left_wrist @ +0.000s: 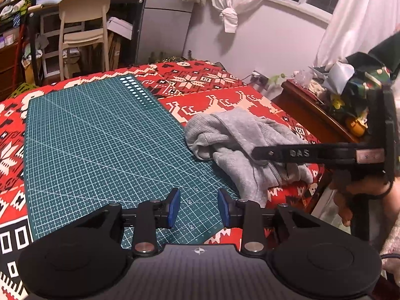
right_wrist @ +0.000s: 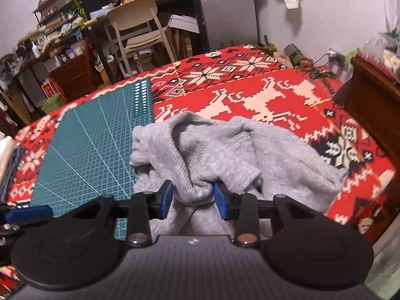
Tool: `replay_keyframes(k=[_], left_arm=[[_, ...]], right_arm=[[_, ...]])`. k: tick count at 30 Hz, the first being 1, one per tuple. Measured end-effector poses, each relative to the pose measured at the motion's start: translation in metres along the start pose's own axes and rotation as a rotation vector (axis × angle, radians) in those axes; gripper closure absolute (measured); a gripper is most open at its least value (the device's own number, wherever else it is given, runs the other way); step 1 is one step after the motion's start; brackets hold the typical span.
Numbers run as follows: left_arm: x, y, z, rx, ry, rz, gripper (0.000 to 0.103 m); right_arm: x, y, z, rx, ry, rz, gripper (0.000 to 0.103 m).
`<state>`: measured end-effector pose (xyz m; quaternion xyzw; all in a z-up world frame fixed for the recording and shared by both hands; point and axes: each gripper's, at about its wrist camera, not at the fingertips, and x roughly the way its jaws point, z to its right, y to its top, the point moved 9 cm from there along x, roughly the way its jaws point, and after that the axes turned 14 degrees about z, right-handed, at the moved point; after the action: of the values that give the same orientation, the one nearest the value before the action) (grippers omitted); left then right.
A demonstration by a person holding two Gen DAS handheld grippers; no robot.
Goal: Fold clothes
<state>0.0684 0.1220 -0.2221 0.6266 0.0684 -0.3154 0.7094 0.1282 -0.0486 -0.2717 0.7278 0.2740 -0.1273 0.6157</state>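
Observation:
A crumpled grey knit garment [left_wrist: 237, 135] [right_wrist: 225, 150] lies on the red patterned blanket [left_wrist: 212, 80] [right_wrist: 275, 87], its left part overlapping the green cutting mat [left_wrist: 100, 137] [right_wrist: 100, 150]. My right gripper [right_wrist: 193, 197] is down at the garment's near edge. A bunched fold sits between its blue pads [right_wrist: 166, 196], which stand apart, open. In the left wrist view its black finger [left_wrist: 300, 153] reaches across the garment from the right. My left gripper [left_wrist: 198, 205] hovers open over the mat's near right corner with nothing between its pads, just left of the garment.
A person's hand [left_wrist: 360, 190] holds the right gripper at the bed's right edge. A dark wooden side table [left_wrist: 312, 105] [right_wrist: 370, 87] with clutter stands right of the bed. A cream chair [left_wrist: 82, 20] [right_wrist: 140, 25] and crowded shelves stand beyond the far edge.

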Motion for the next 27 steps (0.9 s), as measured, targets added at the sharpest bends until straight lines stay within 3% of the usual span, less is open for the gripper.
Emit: replay_keyframes(k=[2, 4, 5, 8, 16, 22, 27], left_arm=[[-0.002, 0.0, 0.002, 0.011, 0.001, -0.001, 0.071], [-0.003, -0.001, 0.001, 0.012, 0.007, -0.002, 0.071], [-0.004, -0.001, 0.0, 0.011, 0.011, -0.001, 0.071], [-0.008, 0.002, -0.003, 0.003, 0.02, 0.006, 0.071], [-0.016, 0.018, 0.011, 0.019, 0.011, 0.036, 0.071], [-0.01, 0.026, 0.039, 0.045, -0.027, 0.054, 0.071], [-0.011, 0.03, 0.045, 0.0, -0.037, 0.077, 0.071]], right_arm=[[0.006, 0.002, -0.001, 0.01, 0.012, 0.006, 0.063], [0.011, 0.003, -0.004, 0.002, 0.016, 0.003, 0.085], [0.012, 0.004, -0.006, -0.006, 0.017, 0.002, 0.09], [0.009, 0.009, -0.014, -0.028, 0.039, 0.008, 0.093], [-0.035, -0.001, -0.031, -0.089, 0.209, -0.04, 0.095], [-0.064, -0.008, 0.03, -0.044, 0.115, -0.056, 0.095], [-0.075, 0.021, 0.087, 0.04, 0.025, -0.004, 0.095]])
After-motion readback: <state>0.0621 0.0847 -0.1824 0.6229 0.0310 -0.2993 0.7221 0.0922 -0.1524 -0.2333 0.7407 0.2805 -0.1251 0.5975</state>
